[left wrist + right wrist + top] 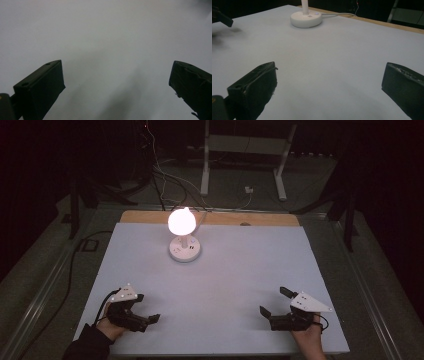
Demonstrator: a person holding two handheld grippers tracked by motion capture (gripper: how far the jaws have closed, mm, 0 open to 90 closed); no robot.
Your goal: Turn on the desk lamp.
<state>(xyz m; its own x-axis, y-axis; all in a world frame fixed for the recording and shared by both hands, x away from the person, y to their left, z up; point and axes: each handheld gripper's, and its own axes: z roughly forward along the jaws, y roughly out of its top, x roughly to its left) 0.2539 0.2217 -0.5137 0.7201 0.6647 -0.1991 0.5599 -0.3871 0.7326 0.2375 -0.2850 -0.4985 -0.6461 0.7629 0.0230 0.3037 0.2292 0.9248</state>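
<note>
Both sets of jaws stand wide apart with nothing between them. The left gripper point(142, 309) rests low at the near left of the white tabletop point(240, 285), and its own view looks down on bare surface between the jaws. The right gripper point(276, 301) sits at the near right, and its view looks across the table toward the lamp point(184, 236).

The lamp is the one thing out there, so I take it as the likely target. It stands upright at the far middle of the table, well apart from both grippers, with its bulb point(181, 220) glowing bright. Its round white base point(306, 19) looks broad and steady, with a thin cord point(339, 14) trailing off to the far edge.

My read: the bulb is probably fragile and hot, so keep off it. The slim stem point(305, 7) above the base, or the base rim, looks the safer grip; the smooth plastic may be slippery.
</note>
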